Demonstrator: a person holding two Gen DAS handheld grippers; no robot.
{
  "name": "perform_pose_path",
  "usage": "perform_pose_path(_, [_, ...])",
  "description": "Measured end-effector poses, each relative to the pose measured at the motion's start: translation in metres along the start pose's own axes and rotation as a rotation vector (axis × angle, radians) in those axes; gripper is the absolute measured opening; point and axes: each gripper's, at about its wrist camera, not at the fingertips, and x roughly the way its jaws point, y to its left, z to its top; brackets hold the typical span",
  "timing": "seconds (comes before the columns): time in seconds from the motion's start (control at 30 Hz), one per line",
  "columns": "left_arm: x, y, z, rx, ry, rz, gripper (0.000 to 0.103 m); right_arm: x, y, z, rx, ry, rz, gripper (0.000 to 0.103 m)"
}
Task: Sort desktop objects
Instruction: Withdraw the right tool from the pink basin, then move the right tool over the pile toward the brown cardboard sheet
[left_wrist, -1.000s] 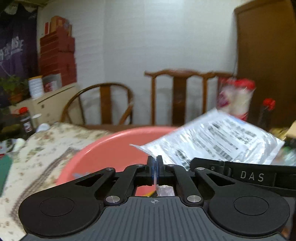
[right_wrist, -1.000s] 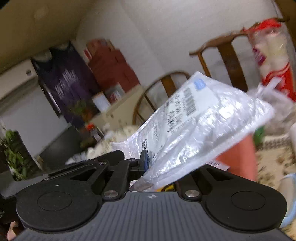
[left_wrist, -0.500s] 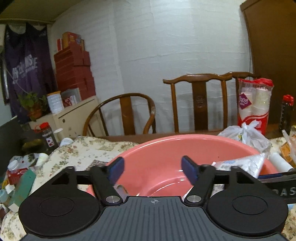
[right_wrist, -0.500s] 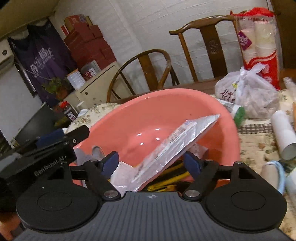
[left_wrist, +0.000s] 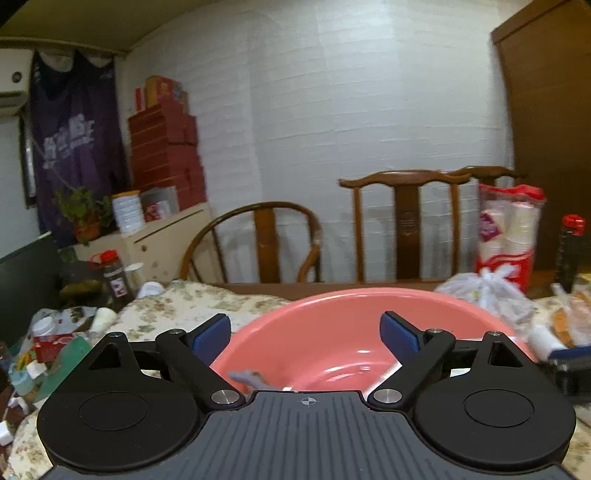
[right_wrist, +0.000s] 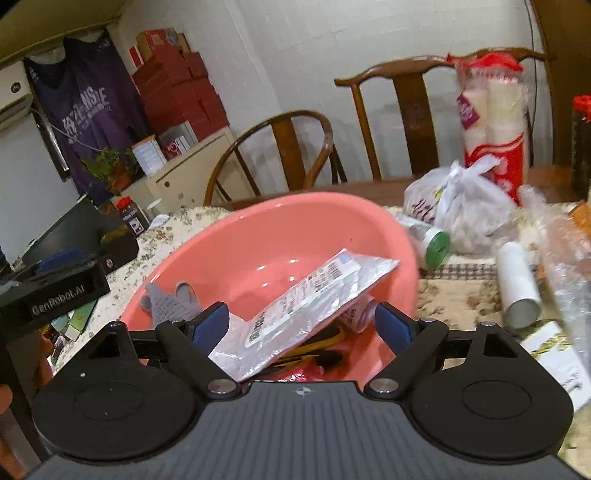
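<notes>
surface: floral tablecloth (right_wrist: 458, 295), cluttered | room: white brick wall (left_wrist: 332, 129)

A lived-in home, likely a dining room: two carved dark wooden chairs (left_wrist: 404, 225) stand at a table under a floral cloth (left_wrist: 192, 299). A cream cabinet (left_wrist: 162, 240) carries a potted green plant (left_wrist: 83, 214), stacked red gift boxes (left_wrist: 166, 158) rise by the white brick wall (left_wrist: 332, 110), and a purple printed jersey (right_wrist: 88, 110) hangs beside them.
</notes>
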Motion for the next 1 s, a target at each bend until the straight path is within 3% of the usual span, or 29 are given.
perform_pose_path(0.23, [-0.035, -0.057, -0.006, 0.026, -0.037, -0.149, 0.094, -0.062, -0.043, -0.005, 0.028, -0.084, -0.079, 0.088])
perform_pose_path(0.5, [-0.050, -0.152, -0.033, 0.083, 0.014, -0.338, 0.094, -0.123, -0.118, -0.036, 0.102, -0.129, -0.172, 0.088])
perform_pose_path(0.8, [-0.023, -0.226, -0.074, 0.139, 0.153, -0.399, 0.094, -0.143, -0.183, -0.083, 0.107, -0.126, -0.260, 0.086])
perform_pose_path(0.9, [-0.023, -0.242, -0.078, 0.160, 0.137, -0.436, 0.095, -0.158, -0.204, -0.096, 0.105, -0.164, -0.315, 0.086])
perform_pose_path(1.0, [-0.025, -0.259, -0.085, 0.205, 0.115, -0.481, 0.099, -0.166, -0.214, -0.111, 0.021, -0.179, -0.383, 0.087])
